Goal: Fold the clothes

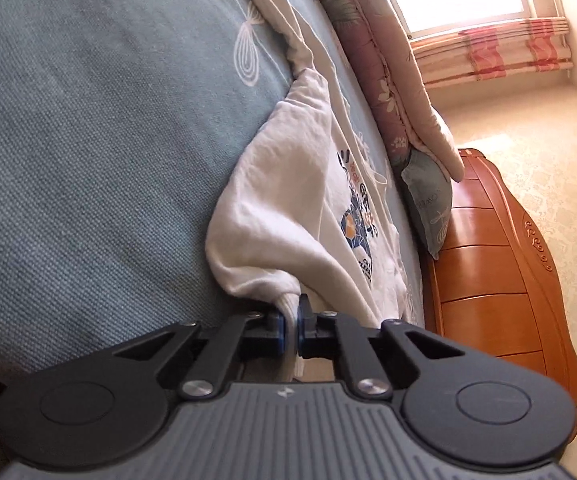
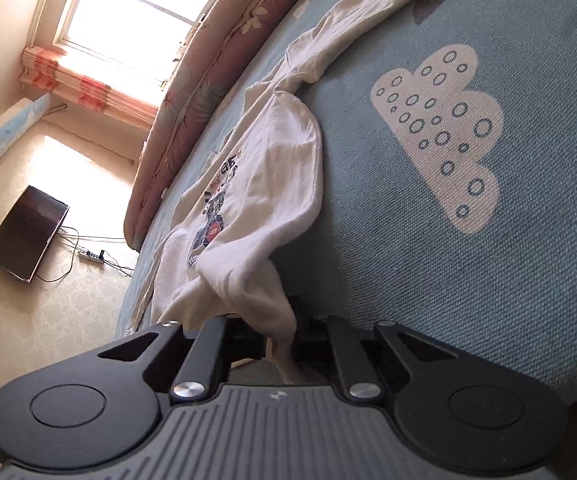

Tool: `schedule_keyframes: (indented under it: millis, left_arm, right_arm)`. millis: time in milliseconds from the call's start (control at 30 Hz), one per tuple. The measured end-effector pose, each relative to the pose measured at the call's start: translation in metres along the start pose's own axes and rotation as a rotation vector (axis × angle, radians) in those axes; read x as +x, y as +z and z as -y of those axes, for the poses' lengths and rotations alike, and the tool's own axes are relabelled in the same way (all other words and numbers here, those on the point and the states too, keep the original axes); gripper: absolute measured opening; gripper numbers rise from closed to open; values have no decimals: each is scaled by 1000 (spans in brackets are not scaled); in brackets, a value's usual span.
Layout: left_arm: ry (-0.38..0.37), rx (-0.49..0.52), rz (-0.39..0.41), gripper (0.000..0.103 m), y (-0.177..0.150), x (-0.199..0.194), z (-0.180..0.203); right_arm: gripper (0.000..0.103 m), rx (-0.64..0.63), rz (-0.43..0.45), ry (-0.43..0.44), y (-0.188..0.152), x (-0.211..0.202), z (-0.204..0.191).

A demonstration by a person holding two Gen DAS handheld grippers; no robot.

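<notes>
The shirt (image 1: 288, 208) lies spread on the bed (image 1: 88, 140), white, with a blue and orange print (image 1: 358, 216) on its front. It stretches away from you along the teal bedcover toward the far side, where a second, cream garment (image 1: 276, 20) trails off beyond it.

Your left gripper (image 1: 292, 326) is clenched on a bunched edge of the shirt: the blue pads (image 1: 281, 330) press a thin fold of white cloth between them, and the cloth hangs down past the jaws. From this grip the fabric rises in a soft hump just beside the print.

Your right gripper (image 2: 282, 340) also has cloth of the shirt (image 2: 256, 184) in its jaws. A twisted rope of white fabric runs down between the fingers (image 2: 244, 336) and out below them. The pads themselves are hidden by that cloth, so the pinch looks tight, though you cannot see the contact itself.

In the right wrist view the bedcover (image 2: 508, 260) shows a white cloud pattern (image 2: 444, 136) dotted with rings, just beside the shirt. A rolled floral quilt (image 2: 208, 80) lies along the far edge of the bed, near the window (image 2: 140, 4) with its striped red blind (image 2: 84, 84). A dark screen (image 2: 26, 232) leans on the floor with cables beside it.

In the left wrist view a small teal pillow (image 1: 428, 204) rests against the wooden headboard (image 1: 500, 272), under the end of the quilt (image 1: 380, 68).
</notes>
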State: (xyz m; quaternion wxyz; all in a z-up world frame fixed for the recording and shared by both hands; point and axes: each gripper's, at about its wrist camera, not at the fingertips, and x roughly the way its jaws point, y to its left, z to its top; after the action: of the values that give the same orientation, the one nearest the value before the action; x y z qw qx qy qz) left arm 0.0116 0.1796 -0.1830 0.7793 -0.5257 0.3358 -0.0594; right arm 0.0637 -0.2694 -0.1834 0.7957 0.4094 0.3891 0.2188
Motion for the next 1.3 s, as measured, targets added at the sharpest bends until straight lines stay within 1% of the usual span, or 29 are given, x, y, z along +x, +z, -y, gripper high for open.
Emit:
schedule_keyframes:
  millis: [33, 133, 267, 333, 400, 467, 500, 567, 667, 700, 733, 767, 833, 933, 967, 1000, 1033, 1067, 1133, 1233, 1300]
  left_arm:
    - [2, 1, -6, 5, 0, -1, 3]
    - [-26, 22, -4, 4, 1, -15, 12]
    - [-81, 66, 19, 3, 6, -48, 31]
    - [-84, 86, 15, 3, 10, -63, 38]
    - [-45, 101, -8, 3, 13, -73, 41]
    - [36, 119, -51, 3, 13, -73, 36]
    - [81, 125, -75, 3, 12, -72, 32]
    - [156, 140, -96, 4, 11, -76, 26]
    - [261, 167, -122, 4, 9, -81, 18]
    - [260, 193, -104, 6, 14, -85, 24]
    - [259, 219, -86, 8, 18, -88, 30]
    - [258, 245, -69, 12, 22, -92, 36]
    - [256, 301, -38, 17, 34, -92, 49]
    - [241, 375, -30, 20, 55, -72, 72]
    - [237, 404, -28, 24, 60, -62, 79]
    - [243, 430, -19, 30, 67, -52, 84]
    - [248, 452, -11, 32, 74, -43, 89]
    - [249, 453, -3, 35, 82, -33, 91]
    - [233, 406, 18, 36, 103, -16, 86]
    - [182, 276, 32, 39, 134, 8, 68]
    - [138, 188, 25, 44, 149, 24, 52]
  right_arm:
    - [16, -6, -8, -6, 1, -1, -2]
    - [15, -40, -4, 18, 5, -13, -15]
    - [14, -88, -9, 74, 18, -37, -37]
    - [13, -124, -27, 77, 22, -47, -47]
    - [13, -164, -64, 56, 24, -55, -56]
    - [13, -184, -117, 7, 23, -58, -56]
    - [13, -193, -148, -30, 19, -57, -53]
    - [14, -205, -213, -124, 11, -52, -44]
    - [19, -228, -251, -253, 3, -52, -36]
    - [22, -240, -247, -276, 2, -55, -37]
    - [27, -253, -234, -286, 4, -59, -39]
    - [31, -272, -213, -293, 7, -64, -43]
    - [45, -325, -168, -307, 17, -67, -55]
    - [52, -420, -129, -326, 37, -55, -76]
    - [54, -451, -121, -327, 43, -49, -82]
    - [61, -482, -113, -328, 48, -42, -87]
    - [65, -508, -106, -328, 54, -35, -92]
    - [66, -516, -101, -325, 60, -28, -93]
    - [67, -512, -95, -312, 75, -11, -93]
    - [67, -464, -94, -314, 94, 10, -83]
    - [68, -431, -96, -317, 103, 20, -74]
